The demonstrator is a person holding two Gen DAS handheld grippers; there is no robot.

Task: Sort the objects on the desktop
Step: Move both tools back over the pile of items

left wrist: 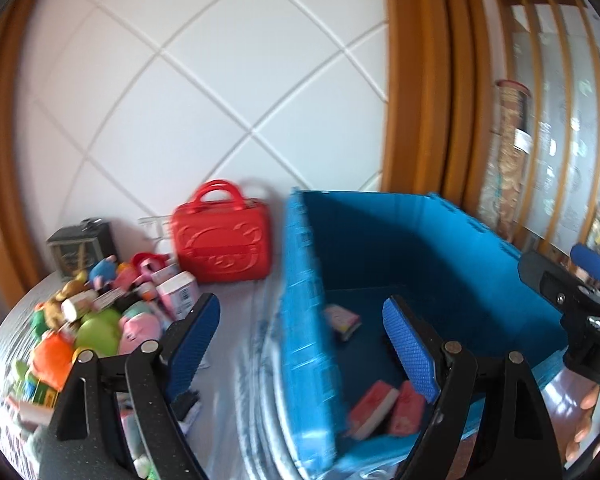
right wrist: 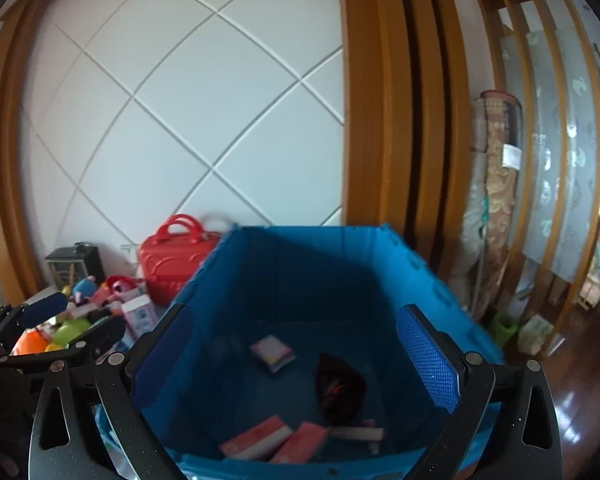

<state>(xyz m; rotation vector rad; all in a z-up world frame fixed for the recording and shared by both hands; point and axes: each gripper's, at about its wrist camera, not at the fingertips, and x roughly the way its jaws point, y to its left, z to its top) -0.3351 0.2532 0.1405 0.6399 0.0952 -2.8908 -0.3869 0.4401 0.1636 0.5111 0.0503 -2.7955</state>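
Note:
A blue folding crate [left wrist: 300, 320] [right wrist: 340, 264] stands on the table. Inside lie pink-and-white packs [right wrist: 256, 442], a small pink packet [right wrist: 272, 352] and a dark pouch [right wrist: 340, 392]. My left gripper [left wrist: 304, 344] is open and empty, straddling the crate's left wall. My right gripper [right wrist: 296, 360] is open and empty above the crate's inside; it also shows at the right edge of the left wrist view [left wrist: 572, 292]. A pile of plush toys and small boxes [left wrist: 100, 320] [right wrist: 84, 320] lies left of the crate.
A red toy handbag [left wrist: 220, 236] [right wrist: 172, 256] stands against the tiled wall behind the pile. A small dark box [left wrist: 80, 248] sits at the far left. A rolled carpet [right wrist: 500, 200] leans by the wooden screen on the right.

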